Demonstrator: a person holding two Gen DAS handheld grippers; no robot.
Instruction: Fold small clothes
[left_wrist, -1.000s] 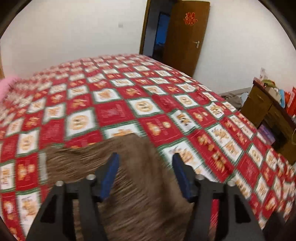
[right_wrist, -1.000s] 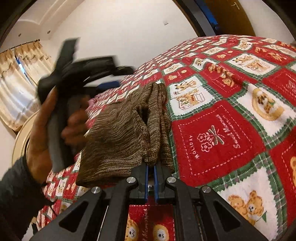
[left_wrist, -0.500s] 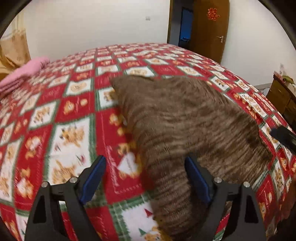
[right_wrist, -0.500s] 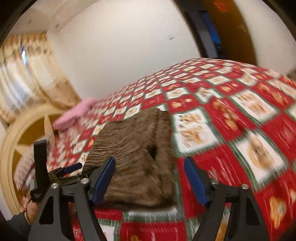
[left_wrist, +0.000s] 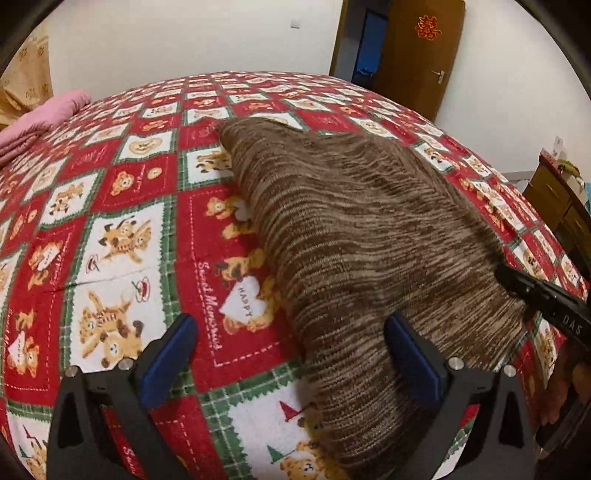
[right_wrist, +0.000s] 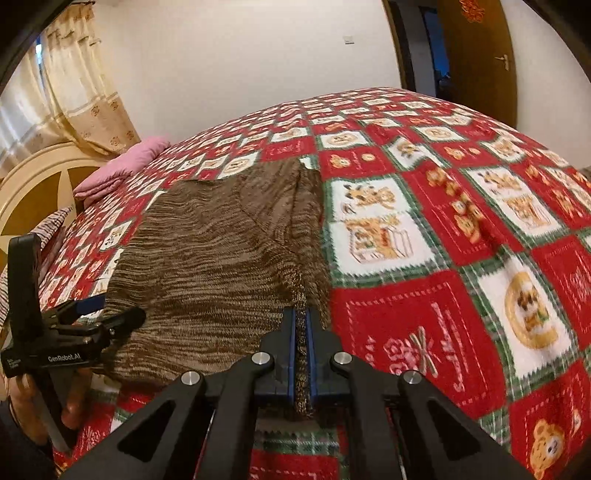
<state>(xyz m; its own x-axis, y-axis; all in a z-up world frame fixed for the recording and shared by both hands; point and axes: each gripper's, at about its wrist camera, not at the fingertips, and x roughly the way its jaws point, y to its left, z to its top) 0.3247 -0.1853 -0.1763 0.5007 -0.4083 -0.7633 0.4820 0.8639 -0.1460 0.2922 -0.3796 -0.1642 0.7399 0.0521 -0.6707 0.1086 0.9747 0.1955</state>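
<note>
The brown knit garment (left_wrist: 362, 236) lies spread flat on the bed, over the red, white and green bear-patterned bedspread (left_wrist: 122, 236), with one edge doubled over along its right side as my right camera sees it. My right tongs (right_wrist: 303, 332) are clamped tight on the near corner of that doubled edge, a strip of the knit pinched between the blue pads after they had just closed. My left tongs (left_wrist: 288, 354) stand as wide as they go, having just been opening; nothing is gripped, one blue finger (left_wrist: 410, 354) over the garment's near part and the other (left_wrist: 170, 354) over bare bedspread. A hand (right_wrist: 44, 398) grips the left tool at the garment's left edge. A pink pillow (right_wrist: 125, 166) sits near the headboard (right_wrist: 40, 184), curtains (right_wrist: 77, 92) behind, and a brown door (left_wrist: 417, 55) stands open at the far wall
</note>
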